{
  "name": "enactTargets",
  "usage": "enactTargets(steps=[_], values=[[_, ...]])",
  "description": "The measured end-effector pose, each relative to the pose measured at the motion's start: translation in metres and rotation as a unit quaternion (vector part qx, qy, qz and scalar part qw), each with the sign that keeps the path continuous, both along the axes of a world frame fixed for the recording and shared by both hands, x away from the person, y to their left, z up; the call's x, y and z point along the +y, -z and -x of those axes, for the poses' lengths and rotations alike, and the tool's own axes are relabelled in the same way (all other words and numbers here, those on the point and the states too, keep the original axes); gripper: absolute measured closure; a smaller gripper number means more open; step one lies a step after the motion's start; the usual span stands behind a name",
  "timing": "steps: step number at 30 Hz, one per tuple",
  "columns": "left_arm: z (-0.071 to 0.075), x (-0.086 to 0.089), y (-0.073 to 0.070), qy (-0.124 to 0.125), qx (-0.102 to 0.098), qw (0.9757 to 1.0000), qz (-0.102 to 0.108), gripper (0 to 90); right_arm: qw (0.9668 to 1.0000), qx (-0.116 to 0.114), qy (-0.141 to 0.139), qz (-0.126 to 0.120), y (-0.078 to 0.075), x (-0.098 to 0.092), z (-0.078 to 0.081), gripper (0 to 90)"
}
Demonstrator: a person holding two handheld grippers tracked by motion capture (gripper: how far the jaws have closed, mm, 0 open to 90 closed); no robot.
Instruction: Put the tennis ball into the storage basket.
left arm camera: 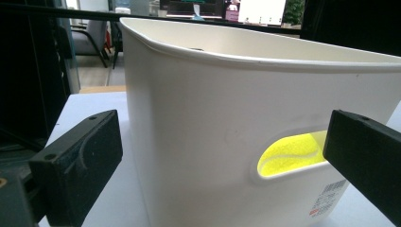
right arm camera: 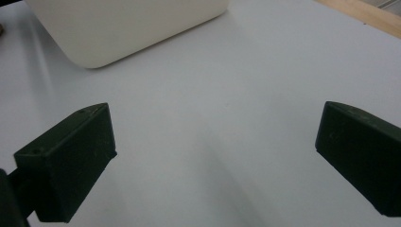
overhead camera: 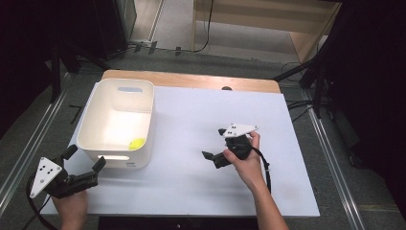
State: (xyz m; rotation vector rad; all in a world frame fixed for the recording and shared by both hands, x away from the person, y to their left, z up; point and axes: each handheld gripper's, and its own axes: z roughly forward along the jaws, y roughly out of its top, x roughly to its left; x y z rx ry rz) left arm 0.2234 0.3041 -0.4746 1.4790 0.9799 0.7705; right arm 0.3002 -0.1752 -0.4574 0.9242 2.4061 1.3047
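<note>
Jaws of the left gripper [overhead camera: 85,158] stand wide apart with nothing between them, held low at the near left corner of the table [overhead camera: 201,187], just off the near wall of a white plastic bin [overhead camera: 90,125]. In the left gripper view the two black pads frame that wall closely, one on either side of the bin's near corner, neither visibly touching it. A yellow tennis ball [left arm camera: 293,153] shows through the oval handle cutout in the wall, and a barcode sticker [left arm camera: 328,196] sits on the wall just below the cutout. From the high view the ball [overhead camera: 137,143] lies on the bin's floor in its near right corner, close against the walls.

Out on the open white tabletop, well apart from the bin, the right gripper [overhead camera: 214,148] is held in the person's right hand [overhead camera: 246,160], its jaws likewise spread and empty, pointing leftward toward the bin. In the right gripper view the pads hover above bare white surface, with a rounded corner of the bin [right arm camera: 127,28] at the top left and a strip of the table's wooden edge [right arm camera: 364,14] at the top right.
</note>
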Motion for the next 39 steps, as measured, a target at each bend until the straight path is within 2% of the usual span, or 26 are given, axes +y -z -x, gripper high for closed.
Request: enactTargets(steps=[26, 39], values=[[0.0, 0.0, 0.0, 0.0, 0.0, 1.0, -0.004, 0.0, 0.999, -0.002, 0.043, -0.014, 0.018, -0.039, 0.018, 0.0], [0.0, 0.0, 0.0, 0.0, 0.0, 1.0, -0.005, 0.0, 0.9981, 0.006, 0.058, -0.021, 0.029, -0.058, 0.028, 0.0]])
